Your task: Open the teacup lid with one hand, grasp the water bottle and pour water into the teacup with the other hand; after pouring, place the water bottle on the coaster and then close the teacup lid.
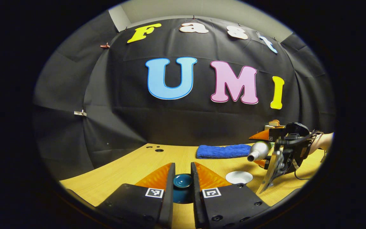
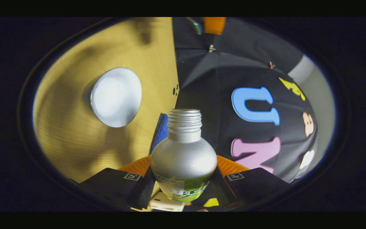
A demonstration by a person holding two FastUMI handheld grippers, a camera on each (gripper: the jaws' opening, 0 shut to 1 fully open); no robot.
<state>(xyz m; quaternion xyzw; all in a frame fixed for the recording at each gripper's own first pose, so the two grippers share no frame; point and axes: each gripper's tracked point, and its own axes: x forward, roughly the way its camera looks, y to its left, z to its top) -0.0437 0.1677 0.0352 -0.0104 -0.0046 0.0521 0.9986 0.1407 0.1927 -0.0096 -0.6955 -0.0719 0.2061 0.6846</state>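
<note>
The left gripper [image 1: 183, 181] had its fingers drawn in on either side of the dark teal teacup lid [image 1: 183, 180], seemingly pinching its knob, low over the wooden table [image 1: 122, 171]; whether the lid sat on the cup or was lifted clear could not be told. The right gripper [image 2: 184, 178] was clamped on the silver water bottle [image 2: 184, 156], uncapped and tipped on its side, its mouth pointing toward the left gripper. No water stream was visible. The white coaster [image 1: 239, 177] lay bare on the table between the two grippers, a blue cloth [image 1: 223, 150] behind it. Judged status: bottle grasped and tilted, pouring either under way or just ended; bottle placement on the coaster and lid closure outstanding.
</note>
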